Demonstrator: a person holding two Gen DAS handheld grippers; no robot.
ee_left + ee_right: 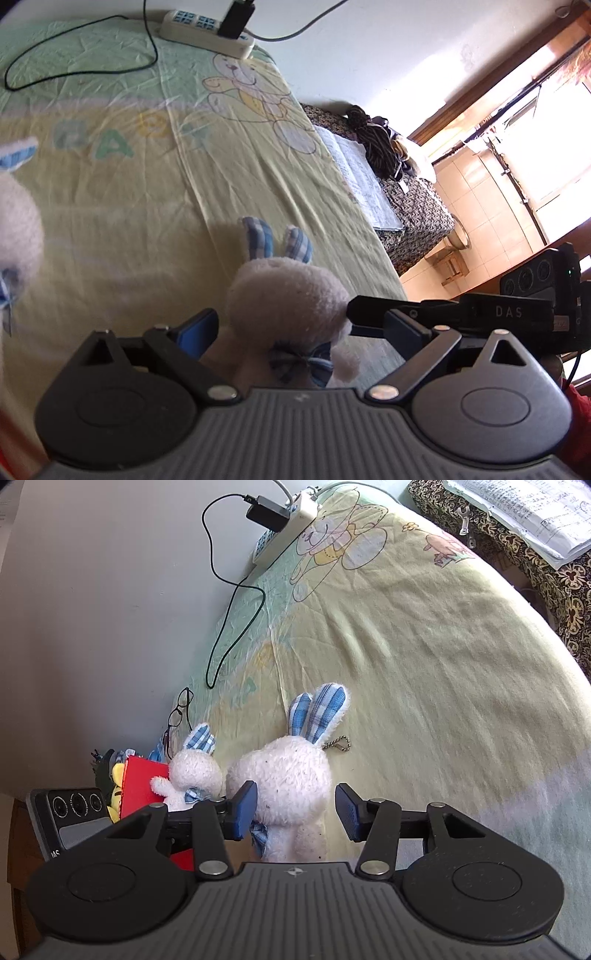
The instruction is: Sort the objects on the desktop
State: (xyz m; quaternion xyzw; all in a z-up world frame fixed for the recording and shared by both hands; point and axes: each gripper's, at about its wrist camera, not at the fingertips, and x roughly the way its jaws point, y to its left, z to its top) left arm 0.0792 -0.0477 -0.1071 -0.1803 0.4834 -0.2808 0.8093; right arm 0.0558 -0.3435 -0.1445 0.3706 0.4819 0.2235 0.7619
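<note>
A white plush rabbit with blue-checked ears and a blue-checked bow sits between the blue-padded fingers of the left gripper, which stand wide apart. The left pad lies just beside the toy at its 9 o'clock; whether it touches the plush cannot be told. The right pad stands clear at 3 o'clock, so nothing is held. The toy rests on a pale yellow-green cloth printed with a cartoon bear that covers the tabletop.

In the right wrist view, a second, larger white plush rabbit with a small ball chain at its ear lies between the fingers of the right gripper, ears pointing to 12 o'clock. These fingers too are spread wide: the left pad is against or just beside the fur, the right pad apart from it, and no grip is shown. The first rabbit appears here at 9 o'clock of the larger one, leaning near a red flat card or box, with a yellow toy half hidden behind that.

At 12 o'clock on the cloth lies a white power strip carrying a black adapter, its thin black cable looping over the cloth. A pair of dark-framed spectacles rests at the cloth's edge beside the wall.
</note>
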